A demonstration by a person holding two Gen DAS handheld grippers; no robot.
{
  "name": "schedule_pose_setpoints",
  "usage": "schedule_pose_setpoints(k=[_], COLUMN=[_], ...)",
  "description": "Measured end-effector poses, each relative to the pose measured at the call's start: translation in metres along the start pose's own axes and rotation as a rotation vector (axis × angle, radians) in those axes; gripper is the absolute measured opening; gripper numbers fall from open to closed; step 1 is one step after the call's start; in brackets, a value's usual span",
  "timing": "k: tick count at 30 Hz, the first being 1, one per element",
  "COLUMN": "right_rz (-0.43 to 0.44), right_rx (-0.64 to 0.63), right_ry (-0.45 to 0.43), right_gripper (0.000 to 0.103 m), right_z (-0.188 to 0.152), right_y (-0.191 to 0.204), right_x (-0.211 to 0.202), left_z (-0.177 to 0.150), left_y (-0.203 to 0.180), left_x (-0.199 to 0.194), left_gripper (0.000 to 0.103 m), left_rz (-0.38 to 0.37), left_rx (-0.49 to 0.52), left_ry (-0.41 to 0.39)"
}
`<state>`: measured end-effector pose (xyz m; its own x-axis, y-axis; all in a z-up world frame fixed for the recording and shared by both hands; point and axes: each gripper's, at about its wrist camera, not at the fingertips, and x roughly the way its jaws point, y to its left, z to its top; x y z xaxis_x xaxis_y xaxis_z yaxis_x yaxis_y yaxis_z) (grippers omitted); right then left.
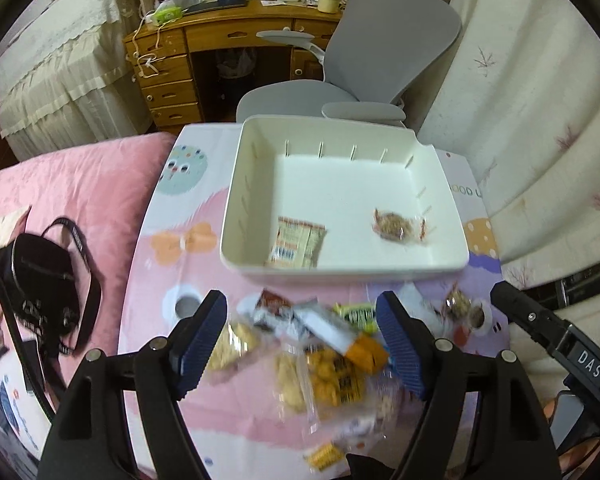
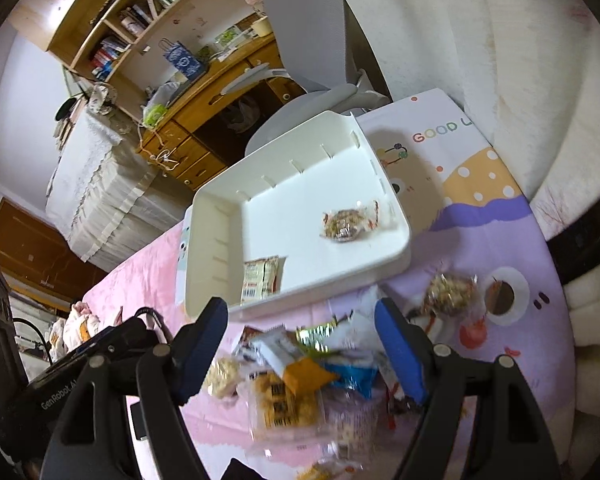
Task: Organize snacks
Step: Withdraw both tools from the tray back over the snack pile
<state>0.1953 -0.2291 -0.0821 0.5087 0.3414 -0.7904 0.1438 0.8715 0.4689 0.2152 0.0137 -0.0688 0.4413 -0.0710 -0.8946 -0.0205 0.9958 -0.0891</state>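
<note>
Left tool (image 1: 302, 344): jaws spread wide, holding nothing, hanging right over the snack pile (image 1: 316, 356)
Right tool (image 2: 300, 346): also wide open, empty, same pile below it
White bin (image 1: 236, 200): just past both tools on the worktop (image 2: 500, 240)
In the bin: flat packet (image 1: 296, 242), round wrapped snack (image 1: 396, 226)
Loose one: wrapped ball (image 2: 448, 294), right of the right tool

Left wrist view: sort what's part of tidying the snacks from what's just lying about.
Part of the job: white bin, flat packet and round wrapped snack inside it, snack pile in front.
Lying about: black bag, grey chair, wooden desk.
</note>
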Motion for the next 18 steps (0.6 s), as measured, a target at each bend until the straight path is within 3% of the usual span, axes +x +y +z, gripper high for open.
schedule_pose_setpoints(k=[10,18], right_rz=[0.037,0.037], right_rx=[-0.058,-0.109], right_ry=[-0.036,-0.067], right_gripper=[0.077,0.075], right_z=[-0.058,-0.100], right_y=[-0.007,-0.004], right_x=[-0.053,-0.079], left_z=[-0.103,-0.157], left_y=[0.000,0.010], left_x=[-0.057,-0.081], left_gripper=[0.076,0.076], left_rz=[0.010,0.046], left_rx=[-0.032,-0.021], left_ry=[-0.049,-0.052])
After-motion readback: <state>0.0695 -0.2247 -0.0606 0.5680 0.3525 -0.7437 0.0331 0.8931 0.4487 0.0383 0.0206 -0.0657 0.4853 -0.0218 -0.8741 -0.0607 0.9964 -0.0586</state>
